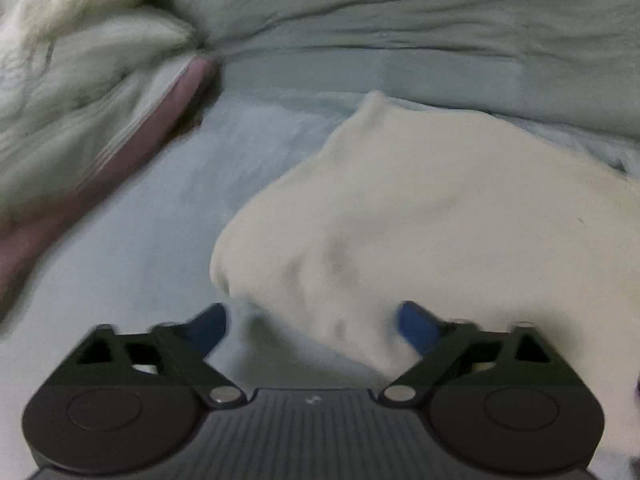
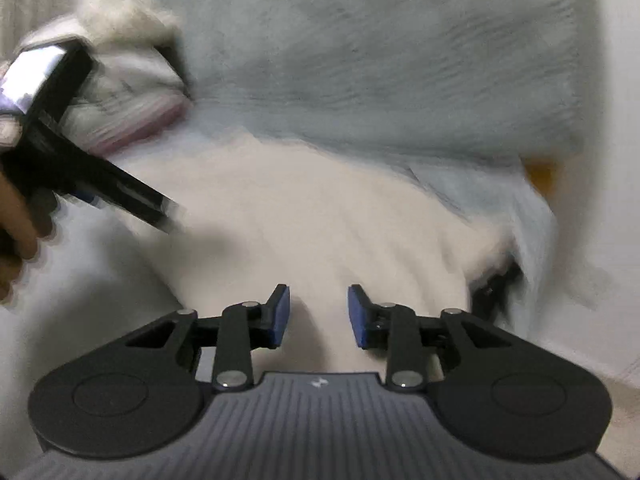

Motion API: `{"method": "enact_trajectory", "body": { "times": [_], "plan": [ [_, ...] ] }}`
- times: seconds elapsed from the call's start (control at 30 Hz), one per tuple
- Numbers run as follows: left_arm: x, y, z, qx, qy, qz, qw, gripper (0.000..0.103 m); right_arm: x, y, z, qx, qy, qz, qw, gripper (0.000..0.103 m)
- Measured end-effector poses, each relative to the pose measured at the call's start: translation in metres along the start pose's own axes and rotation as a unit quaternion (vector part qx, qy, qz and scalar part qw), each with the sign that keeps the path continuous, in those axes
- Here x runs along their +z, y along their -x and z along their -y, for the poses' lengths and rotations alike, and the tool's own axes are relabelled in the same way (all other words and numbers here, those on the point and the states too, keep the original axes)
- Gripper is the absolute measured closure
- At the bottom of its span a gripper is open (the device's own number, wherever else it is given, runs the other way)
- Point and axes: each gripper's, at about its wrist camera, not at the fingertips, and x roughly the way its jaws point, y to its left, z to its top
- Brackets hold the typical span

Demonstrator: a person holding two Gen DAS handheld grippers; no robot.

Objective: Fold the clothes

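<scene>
Cream garment [image 1: 420, 220] heaped just ahead of left gripper [image 1: 312, 322], spread wide, empty. Right gripper [image 2: 319, 314] part open over same cloth; grip unclear.

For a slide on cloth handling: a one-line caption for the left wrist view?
Left gripper, jaws wide open, over the near edge of a cream garment on a pale blue bed sheet.

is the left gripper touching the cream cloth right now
Cannot tell. In the left wrist view the left gripper stands wide open around the cream cloth, whose edge lies between the fingers, but blur hides any contact or gap.
</scene>
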Motion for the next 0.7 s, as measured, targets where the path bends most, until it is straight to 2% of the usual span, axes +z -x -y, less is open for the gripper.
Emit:
{"method": "enact_trajectory", "body": {
  "times": [0.13,0.23,0.3,0.33,0.4,0.47,0.57,0.6,0.63,0.7],
  "plan": [
    [-0.004,0.000,-0.020,-0.025,0.016,0.013,0.9995,0.004,-0.017,0.034,0.016,-0.014,0.027,0.000,1.000,0.080],
    [-0.003,0.004,-0.016,-0.015,0.000,0.019,0.9997,0.004,-0.017,0.042,0.023,-0.010,0.020,-0.009,1.000,0.080],
    [0.000,0.010,-0.018,0.010,0.011,0.029,0.9995,0.004,-0.010,0.048,0.027,-0.001,0.015,-0.008,1.000,0.080],
    [0.001,0.012,-0.018,0.019,0.014,0.035,0.9991,0.005,-0.005,0.051,0.029,0.003,0.015,-0.003,1.000,0.078],
    [0.003,0.029,-0.008,0.038,0.001,0.073,0.9966,0.006,0.012,0.060,0.028,0.004,0.020,0.045,0.999,0.070],
    [0.005,0.040,0.010,0.022,-0.025,0.096,0.9949,0.006,0.022,0.060,0.027,0.005,0.024,0.074,0.997,0.060],
    [0.009,0.044,0.032,0.002,-0.043,0.106,0.9934,0.006,0.048,0.015,0.018,0.056,0.047,0.067,0.995,0.060],
    [0.010,0.037,0.038,0.010,-0.040,0.098,0.9943,0.006,0.052,0.000,0.016,0.067,0.057,0.055,0.995,0.060],
    [0.011,0.031,0.040,0.023,-0.038,0.090,0.9950,0.006,0.052,-0.013,0.019,0.053,0.068,0.042,0.995,0.060],
    [0.011,0.004,0.033,0.086,-0.023,0.051,0.9947,0.004,0.049,-0.030,0.023,0.024,0.082,0.023,0.996,0.060]
  ]
}}
